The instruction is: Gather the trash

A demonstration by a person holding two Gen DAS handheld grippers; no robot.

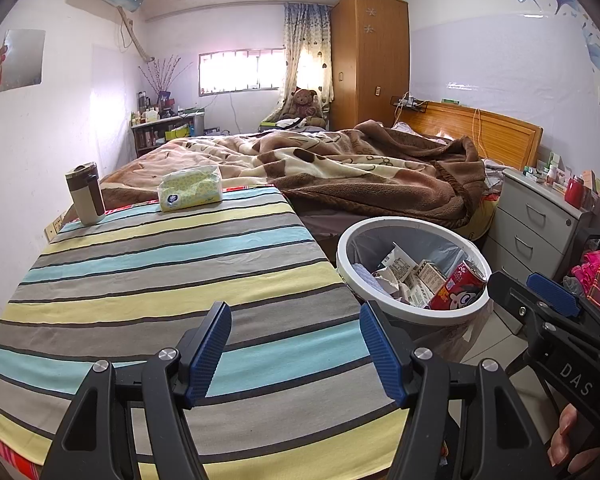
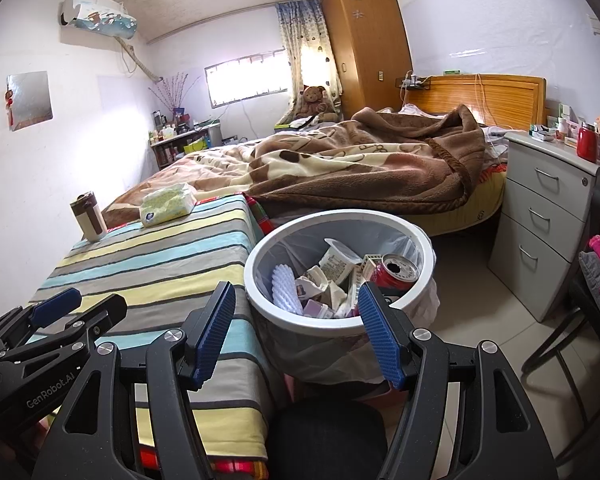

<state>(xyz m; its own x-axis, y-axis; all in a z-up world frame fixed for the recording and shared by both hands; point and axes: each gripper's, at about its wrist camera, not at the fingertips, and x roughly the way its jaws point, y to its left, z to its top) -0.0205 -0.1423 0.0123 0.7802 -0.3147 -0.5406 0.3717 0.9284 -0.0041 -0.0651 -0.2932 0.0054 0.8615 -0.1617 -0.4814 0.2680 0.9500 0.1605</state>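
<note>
A white round trash bin (image 1: 380, 226) (image 2: 260, 256) with a grey liner stands on the floor right of the striped table. It holds crumpled paper, small cartons and a red drink can (image 1: 458, 288) (image 2: 394, 274). My left gripper (image 1: 296, 344) is open and empty above the striped tablecloth (image 1: 160, 280), left of the bin. My right gripper (image 2: 298, 332) is open and empty, just in front of the bin's near rim. It also shows in the left wrist view (image 1: 540, 296) at the right. The left gripper shows in the right wrist view (image 2: 80, 304) at the lower left.
On the table's far end stand a brown and cream tumbler (image 1: 85, 194) (image 2: 89, 216) and a yellow tissue pack (image 1: 190, 194) (image 2: 167, 204). Behind is a bed with a brown blanket (image 1: 360, 168). A grey drawer unit (image 2: 544, 220) stands at the right. A dark chair (image 2: 580, 320) is beside it.
</note>
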